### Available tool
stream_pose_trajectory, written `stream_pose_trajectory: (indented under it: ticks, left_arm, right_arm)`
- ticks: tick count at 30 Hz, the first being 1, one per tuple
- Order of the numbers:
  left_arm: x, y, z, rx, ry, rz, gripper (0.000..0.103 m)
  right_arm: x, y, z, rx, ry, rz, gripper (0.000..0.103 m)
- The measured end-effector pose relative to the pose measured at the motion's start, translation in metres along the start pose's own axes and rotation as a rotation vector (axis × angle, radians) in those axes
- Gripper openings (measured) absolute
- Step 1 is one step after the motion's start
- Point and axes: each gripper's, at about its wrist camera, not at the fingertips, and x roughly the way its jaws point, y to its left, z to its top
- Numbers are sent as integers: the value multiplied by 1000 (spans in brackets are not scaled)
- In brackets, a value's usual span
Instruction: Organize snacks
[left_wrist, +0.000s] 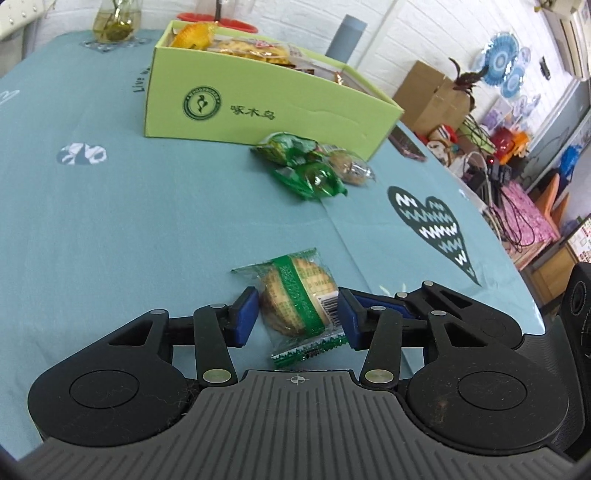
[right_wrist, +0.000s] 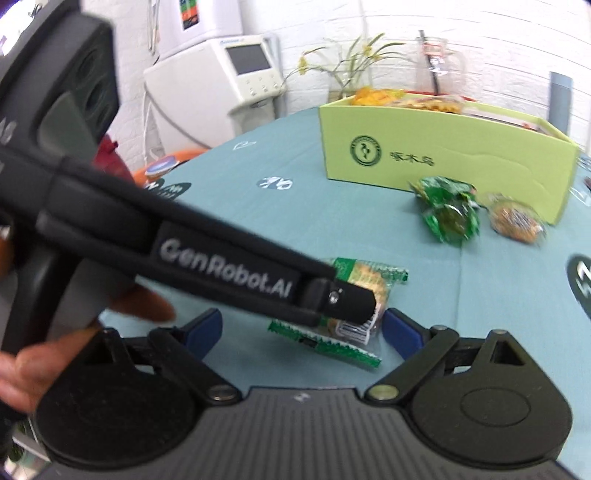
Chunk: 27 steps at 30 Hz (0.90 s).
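A: How far along is the sorting?

B: Partway, I'd judge. The green box (left_wrist: 258, 107) at twelve o'clock already holds several packets, including an orange-wrapped one, but four snacks are left on the blue tablecloth (left_wrist: 110, 229).

A: Which ones?

B: The cracker packet (left_wrist: 295, 299) lies at six o'clock between the left gripper (left_wrist: 295, 314) pads, with gaps on both sides, so the jaws are spread and not yet clamped. Two green-wrapped sweets (left_wrist: 295, 162) and a small round biscuit (left_wrist: 349, 166) sit just before the box, at about one o'clock.

A: And the right gripper (right_wrist: 299, 332)?

B: Wide apart, holding nothing, just beside the same packet.

A: Anything unclear?

B: From the right wrist, the left tool's body crosses the cracker packet and hides much of it. The box's far contents are cut off, and that view is blurred.
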Motion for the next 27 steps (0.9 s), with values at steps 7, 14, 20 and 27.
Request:
stream_pose_trajectory:
  ticks: [7,14,20,27]
  left_arm:
    - [-24,1,-7,-30,-97,44,68]
    - [-35,19,-6,-77,-106,32,67]
    - [-15,11,4,-45,-48,-9,57]
    - [4,6,5,7,-11,-11,31]
  right_arm:
    - [-6,11,-5,50,16,-105,102]
    - [-20,13,-17,-38,-15,-91,102]
    - [-9,-4,0,6,-9,-71,102]
    - [-7,-2,0,-61,-7,-68,71]
